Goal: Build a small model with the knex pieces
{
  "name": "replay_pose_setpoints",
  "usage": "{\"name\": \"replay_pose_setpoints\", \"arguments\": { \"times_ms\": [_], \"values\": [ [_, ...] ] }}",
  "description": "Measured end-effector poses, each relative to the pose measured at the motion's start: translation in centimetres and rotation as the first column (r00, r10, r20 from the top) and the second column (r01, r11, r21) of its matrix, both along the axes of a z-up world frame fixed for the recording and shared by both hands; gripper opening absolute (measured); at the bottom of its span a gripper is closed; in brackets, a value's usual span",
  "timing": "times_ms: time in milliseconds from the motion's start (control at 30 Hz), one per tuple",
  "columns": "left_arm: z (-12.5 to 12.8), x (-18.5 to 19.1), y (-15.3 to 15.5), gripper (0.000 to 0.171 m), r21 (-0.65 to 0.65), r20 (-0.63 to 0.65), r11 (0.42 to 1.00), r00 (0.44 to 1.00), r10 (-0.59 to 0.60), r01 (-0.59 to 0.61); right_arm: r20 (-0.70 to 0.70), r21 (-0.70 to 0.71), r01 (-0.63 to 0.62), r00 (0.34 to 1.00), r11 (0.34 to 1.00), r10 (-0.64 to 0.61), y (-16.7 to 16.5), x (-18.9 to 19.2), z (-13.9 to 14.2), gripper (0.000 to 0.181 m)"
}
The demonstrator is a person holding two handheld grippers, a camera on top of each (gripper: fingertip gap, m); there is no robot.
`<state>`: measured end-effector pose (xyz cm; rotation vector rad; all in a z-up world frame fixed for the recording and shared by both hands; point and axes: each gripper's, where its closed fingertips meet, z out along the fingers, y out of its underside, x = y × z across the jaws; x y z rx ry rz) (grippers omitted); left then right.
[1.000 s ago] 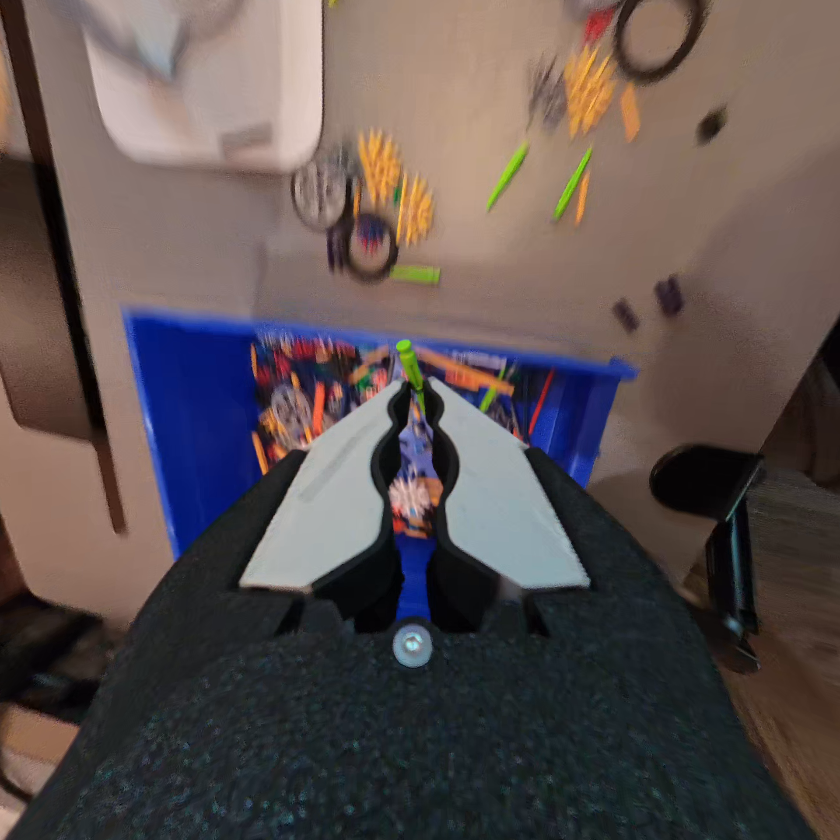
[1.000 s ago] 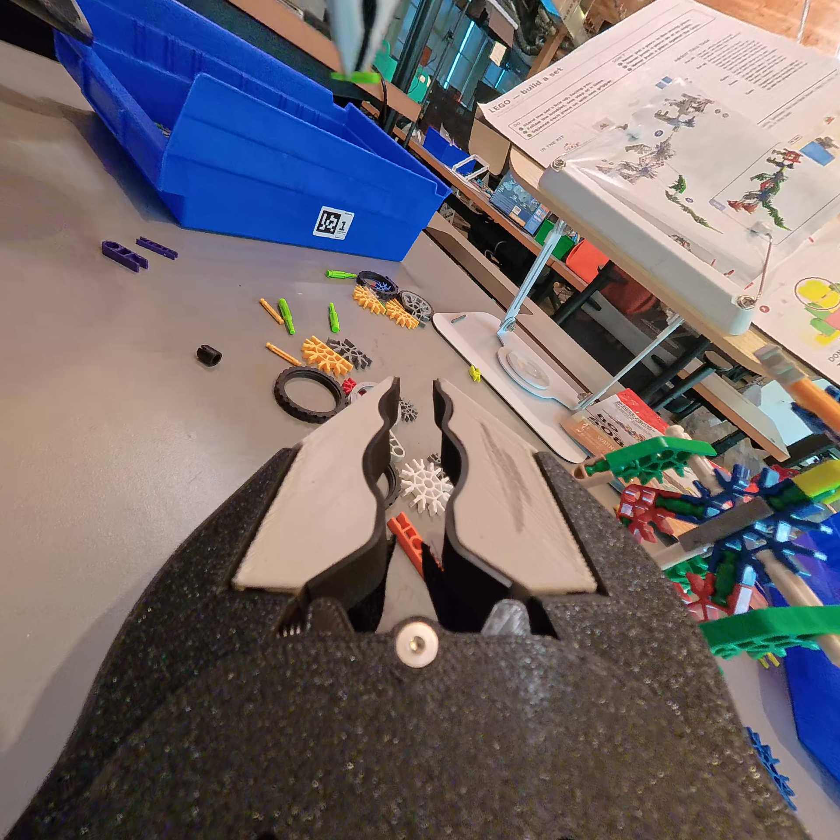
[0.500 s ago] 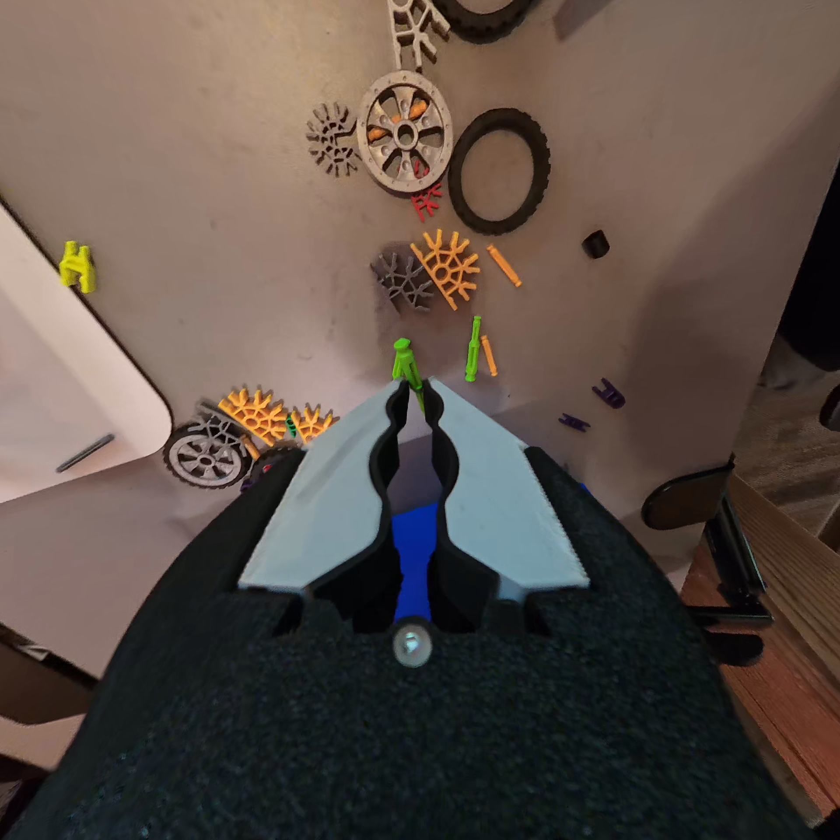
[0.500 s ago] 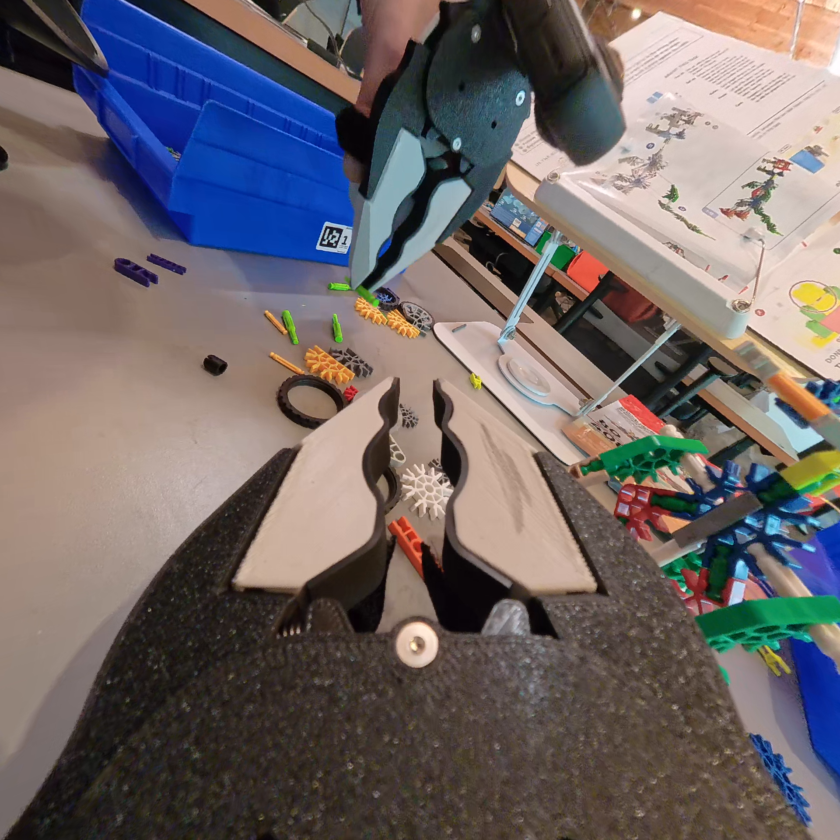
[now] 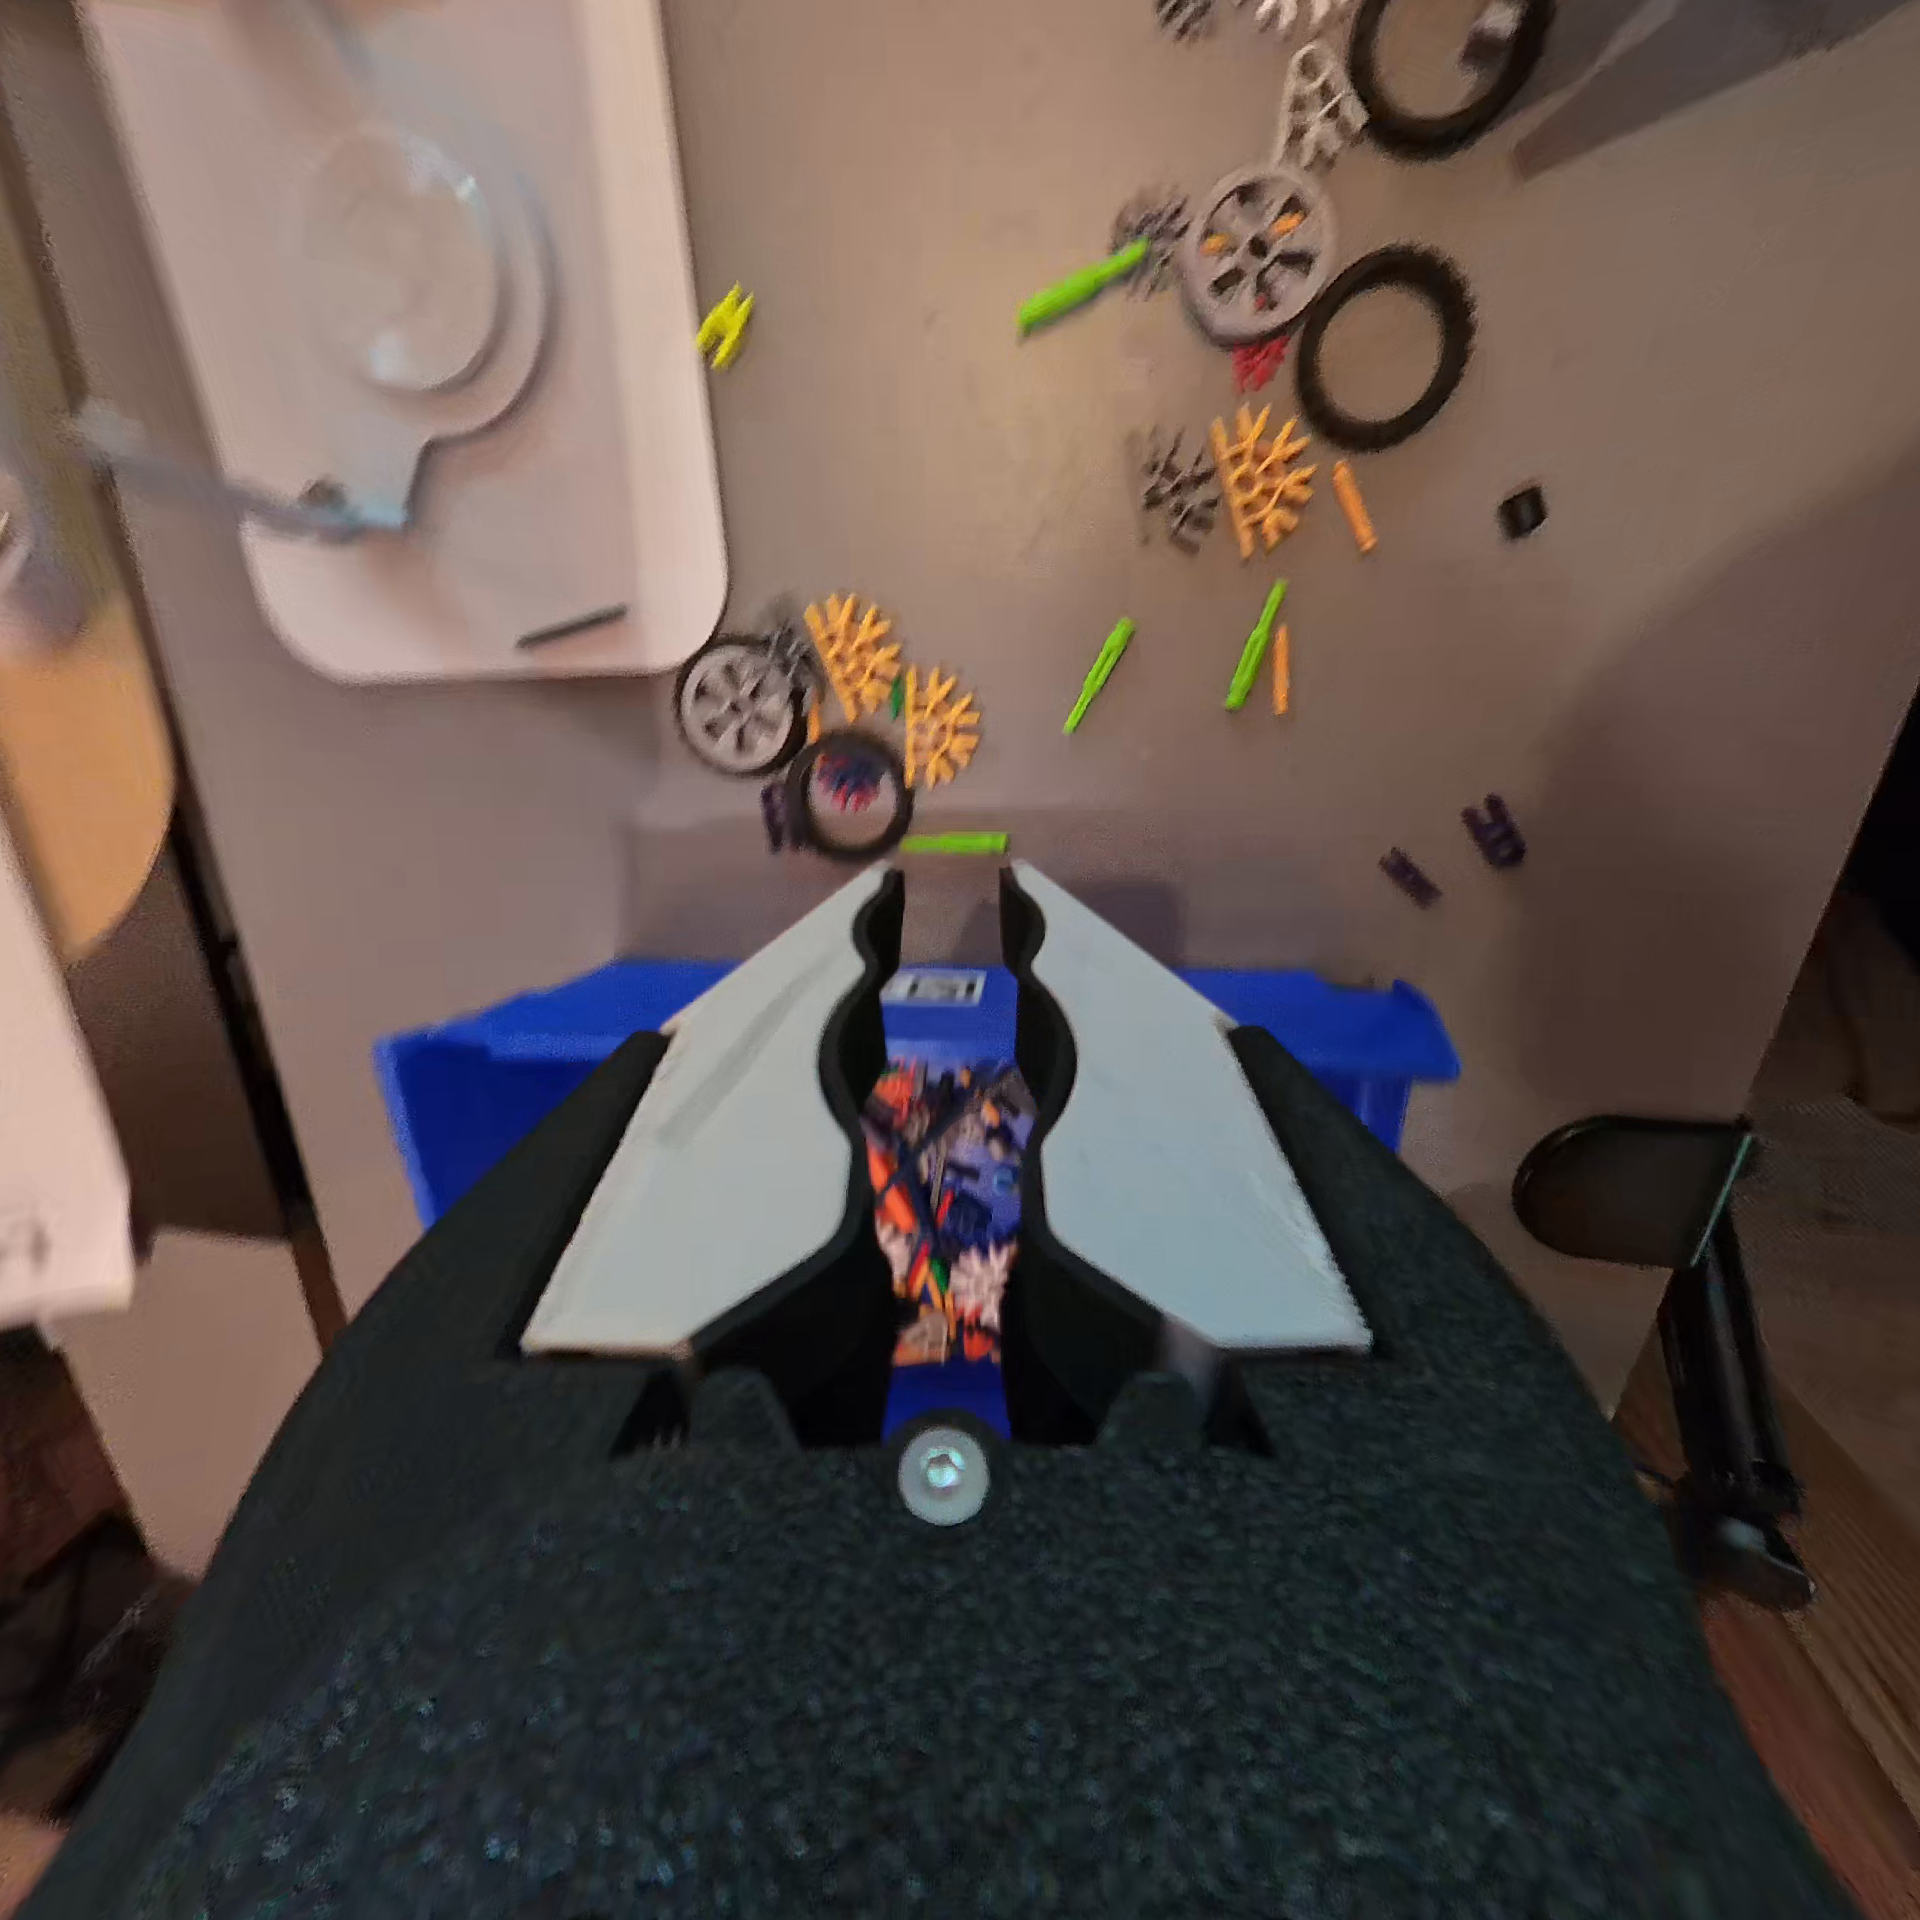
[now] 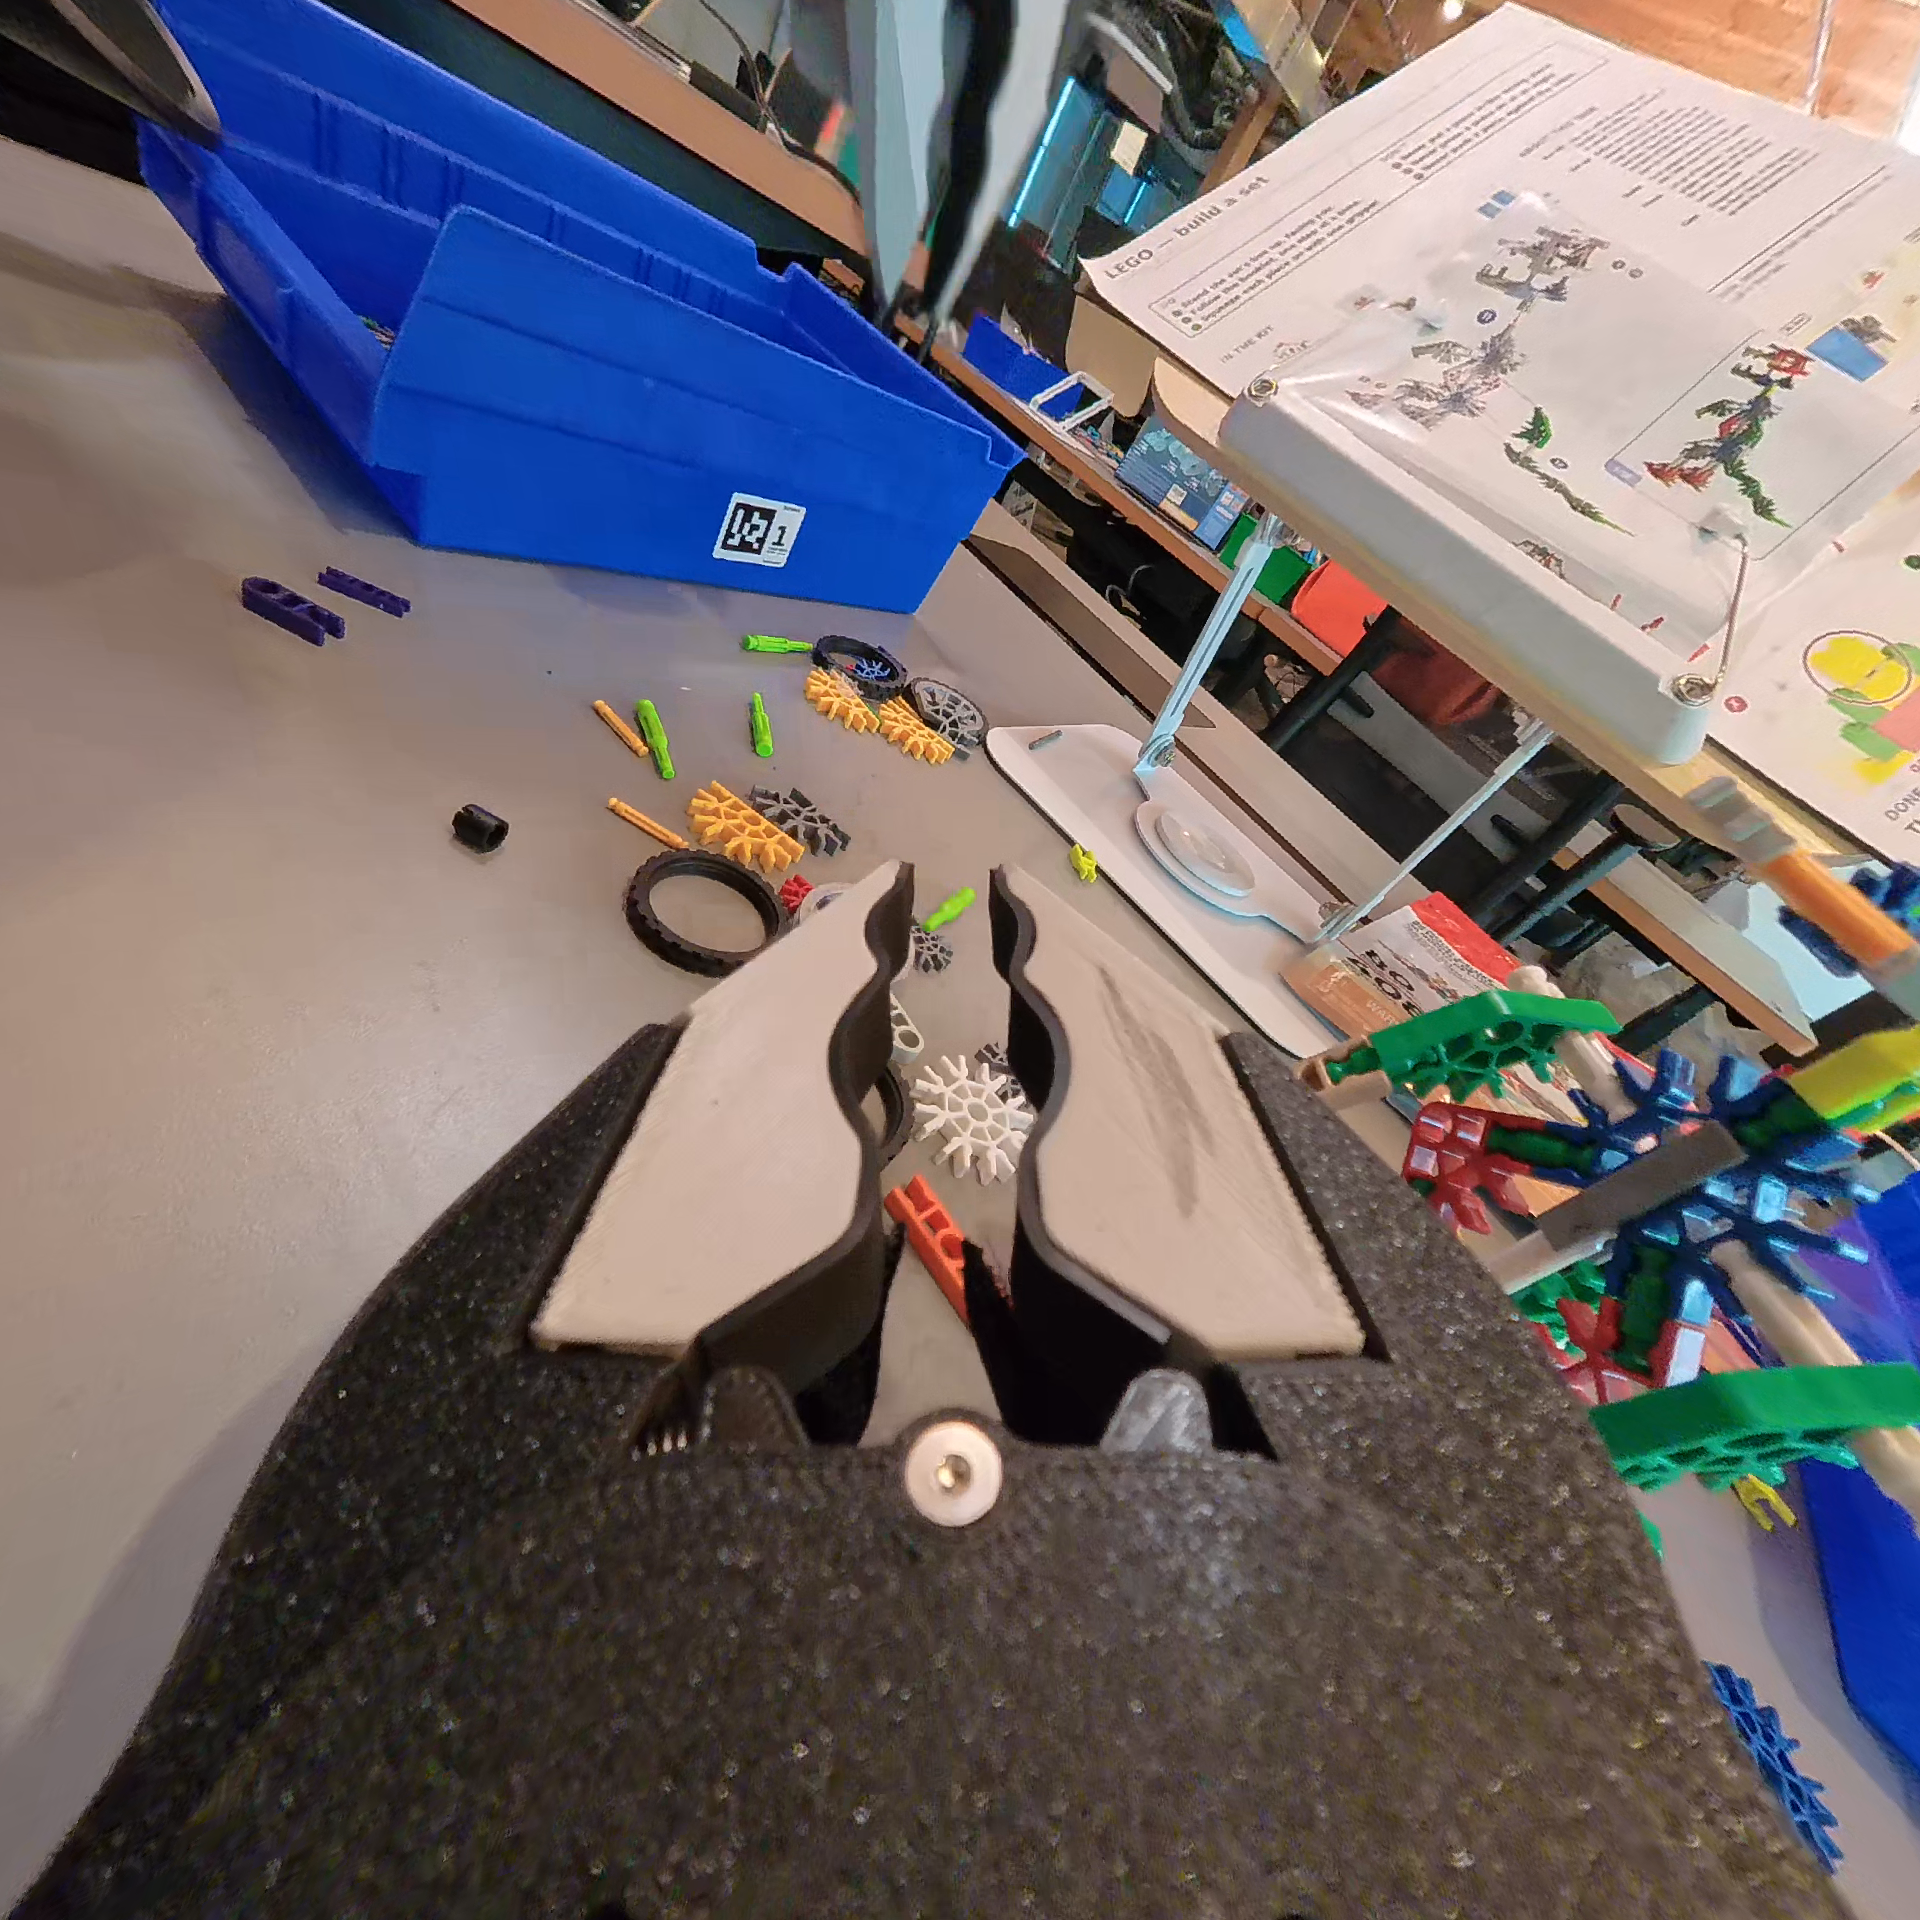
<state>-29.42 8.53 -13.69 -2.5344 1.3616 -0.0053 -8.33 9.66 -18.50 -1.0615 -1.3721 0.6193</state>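
Note:
My left gripper [image 5: 951,883] is open and empty, high above a blue bin [image 5: 499,1081] full of mixed building-toy parts. A green rod [image 5: 1081,286] lies on the grey table beside a grey wheel [image 5: 1257,255] and a black tyre [image 5: 1387,358]. My right gripper [image 6: 951,896] is open and empty, low over the table. The same green rod [image 6: 948,910] lies just beyond its tips. A white snowflake connector [image 6: 971,1117] and an orange piece [image 6: 930,1236] lie between its fingers. The left gripper [image 6: 935,156] shows blurred at the top of the right wrist view.
Orange connectors [image 6: 743,826], green and orange rods and purple clips [image 6: 291,608] are scattered on the table. A white stand base [image 6: 1143,821] holding instruction sheets [image 6: 1558,260] is on the right, next to a colourful built model [image 6: 1662,1174]. The blue bin [image 6: 623,436] is at the back left. The gap from one gripper's tips to the other's is roughly 20 cm. Between my right fingertips and the grey wheel [image 5: 1257,255] there is roughly 9 cm.
My left gripper has opened and let go of the green rod, which now lies by the grey wheel, and it has drawn back over the blue bin. My right gripper has stayed put.

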Motion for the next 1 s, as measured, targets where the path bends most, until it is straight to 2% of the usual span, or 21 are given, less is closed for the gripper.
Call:
{"name": "replay_pose_setpoints", "arguments": {
  "times_ms": [100, 167, 300, 467, 533, 633, 767, 833, 1000],
  "values": [
    [1.5, -4.0, -2.0, 0.015, 0.036, -0.04, 0.996, 0.996, 0.083, -0.081, 0.009, 0.005, 0.006, 1.0, 1.0, -0.006, 0.0, -0.1, -0.1, 0.013],
    [1.4, -6.8, -3.8, 0.014, 0.03, -0.089, 0.991, 0.987, 0.131, -0.129, 0.014, 0.009, 0.01, 1.0, 1.0, -0.01, 0.1, -0.1, -0.2, 0.013],
    [-1.3, -10.7, -7.7, 0.013, -0.072, -0.162, 0.981, 0.973, 0.165, -0.178, 0.028, 0.021, 0.018, 0.999, 1.0, -0.019, 0.1, -0.2, -0.4, 0.013],
    [-5.5, -13.0, -11.7, 0.013, -0.233, -0.257, 0.961, 0.962, 0.087, -0.15, 0.039, 0.035, 0.025, 0.999, 0.999, -0.026, 0.1, -0.3, -0.6, 0.012],
    [-6.5, -13.8, -11.5, 0.014, -0.224, -0.278, 0.963, 0.957, 0.083, -0.149, 0.044, 0.04, 0.028, 0.999, 0.999, -0.03, 0.1, -0.4, -0.7, 0.012],
    [-7.1, -14.8, -9.5, 0.02, -0.132, -0.276, 0.981, 0.956, 0.1, -0.141, 0.05, 0.048, 0.031, 0.998, 0.998, -0.034, 0.1, -0.4, -0.8, 0.012],
    [-7.8, -14.1, -6.6, 0.022, -0.024, -0.202, 0.997, 0.977, 0.067, -0.074, 0.061, 0.059, 0.033, 0.997, 0.998, -0.037, 0.1, -0.5, -1.0, 0.012],
    [-8.4, -13.2, -6.1, 0.022, -0.023, -0.172, 0.999, 0.985, 0.027, -0.031, 0.067, 0.065, 0.035, 0.997, 0.997, -0.039, 0.1, -0.5, -1.1, 0.012],
    [-10.8, -13.3, -4.9, 0.025, -0.033, -0.204, 0.999, 0.978, -0.034, 0.027, 0.086, 0.086, 0.044, 0.995, 0.995, -0.051, 0.1, -0.7, -1.4, 0.012]
  ]
}}
